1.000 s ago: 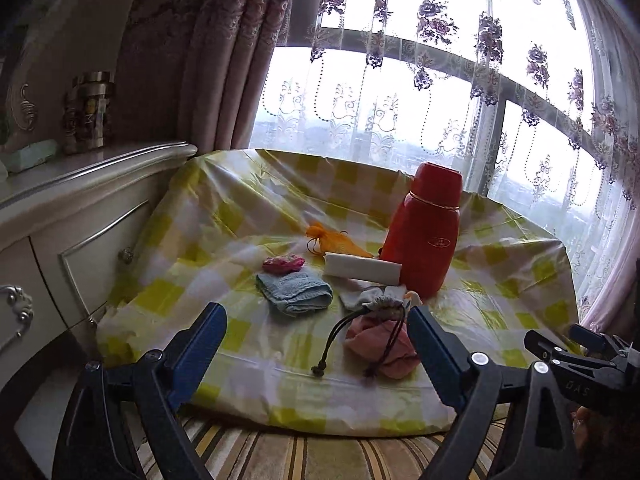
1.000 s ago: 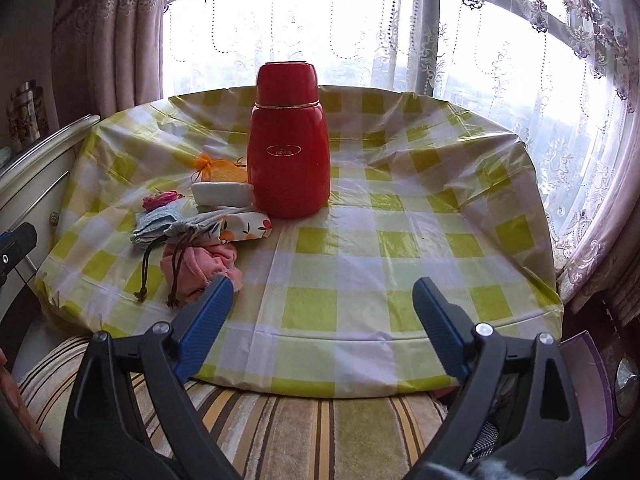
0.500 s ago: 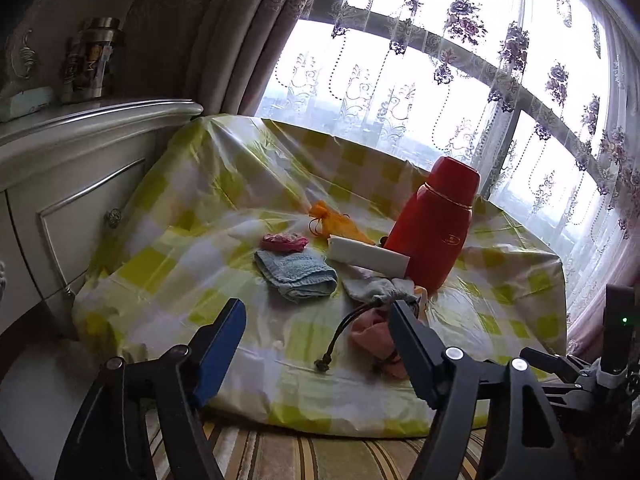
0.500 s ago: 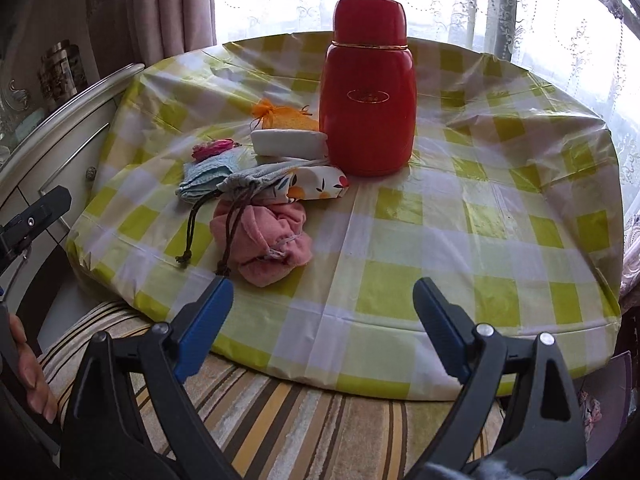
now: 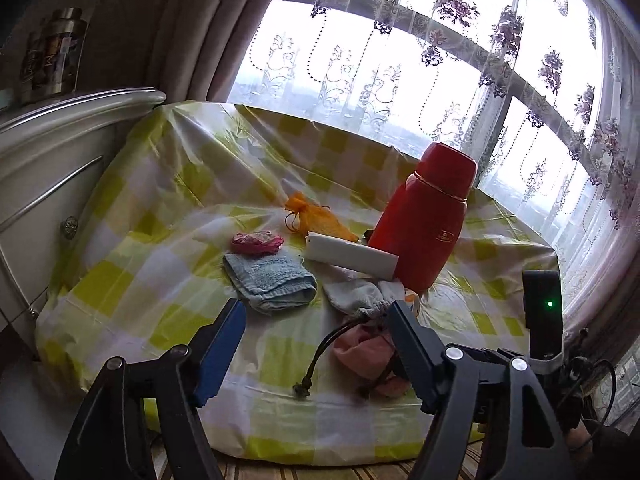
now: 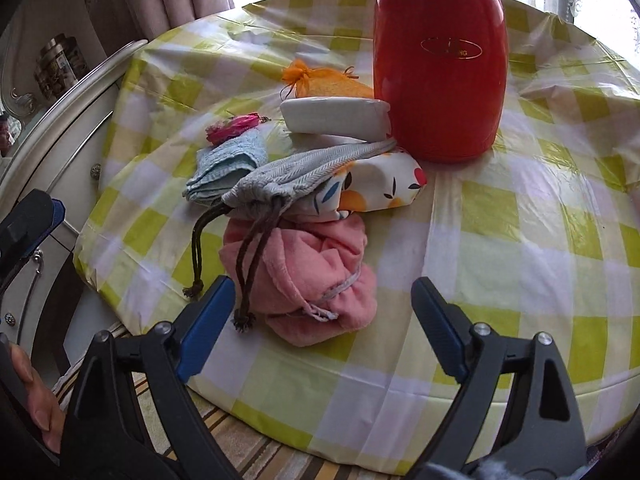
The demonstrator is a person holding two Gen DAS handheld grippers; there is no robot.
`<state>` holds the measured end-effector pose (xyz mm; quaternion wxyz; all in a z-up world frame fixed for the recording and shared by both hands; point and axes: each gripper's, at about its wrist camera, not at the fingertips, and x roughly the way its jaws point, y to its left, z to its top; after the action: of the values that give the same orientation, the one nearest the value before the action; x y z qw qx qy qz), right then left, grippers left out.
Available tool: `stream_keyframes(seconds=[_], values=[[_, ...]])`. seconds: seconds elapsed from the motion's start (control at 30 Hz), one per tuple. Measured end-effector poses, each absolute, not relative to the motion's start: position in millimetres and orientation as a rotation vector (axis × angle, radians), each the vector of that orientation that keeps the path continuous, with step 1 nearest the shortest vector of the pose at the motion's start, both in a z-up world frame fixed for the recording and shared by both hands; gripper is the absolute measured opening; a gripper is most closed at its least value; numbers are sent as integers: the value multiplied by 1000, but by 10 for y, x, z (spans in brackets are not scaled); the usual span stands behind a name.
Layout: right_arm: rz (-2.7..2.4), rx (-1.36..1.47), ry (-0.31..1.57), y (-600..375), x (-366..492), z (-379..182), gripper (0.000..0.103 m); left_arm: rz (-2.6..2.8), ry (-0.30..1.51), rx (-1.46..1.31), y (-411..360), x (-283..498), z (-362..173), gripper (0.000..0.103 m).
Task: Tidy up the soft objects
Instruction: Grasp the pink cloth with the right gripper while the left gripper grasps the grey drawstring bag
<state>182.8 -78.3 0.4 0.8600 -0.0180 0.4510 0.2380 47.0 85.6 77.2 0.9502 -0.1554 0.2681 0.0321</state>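
A crumpled pink cloth (image 6: 304, 276) (image 5: 364, 354) lies near the table's front edge. A grey drawstring bag (image 6: 296, 176) (image 5: 360, 296) rests behind it, with cords trailing over the cloth and a patterned cloth (image 6: 380, 184) under it. A folded blue towel (image 6: 228, 164) (image 5: 272, 280), a pink scrunchie (image 6: 236, 126) (image 5: 256, 242) and an orange mesh pouch (image 6: 324, 82) (image 5: 316, 216) lie further back. My right gripper (image 6: 322, 286) hovers over the pink cloth, its jaws wide and closing slightly without touching it. My left gripper (image 5: 316, 312) is open and empty, short of the towel.
A tall red thermos (image 6: 440, 68) (image 5: 424, 224) stands behind the pile beside a white box (image 6: 336, 116) (image 5: 352, 258). A yellow checked cloth covers the round table (image 6: 520, 240). A white cabinet (image 5: 48, 160) stands at the left, and a striped cushion (image 6: 260, 452) lies below the front edge.
Both grippers moved in towards the table. The right one tipped downward and now frames the pink cloth. The left gripper's jaws narrowed compared with a second ago.
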Motion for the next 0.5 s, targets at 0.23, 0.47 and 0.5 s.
stream_keyframes(seconds=[0.23,0.47,0.5], values=[[570,-19,989,-648,2022,-140,51,25,565,-327,832,700,748,74],[590,-3,964,-721,1910,-77,31,-111,669,-491,890,1203,573,74],[588,-2,965,-745,1895,-73,31,-126,694,-513,880,1299,529,74]])
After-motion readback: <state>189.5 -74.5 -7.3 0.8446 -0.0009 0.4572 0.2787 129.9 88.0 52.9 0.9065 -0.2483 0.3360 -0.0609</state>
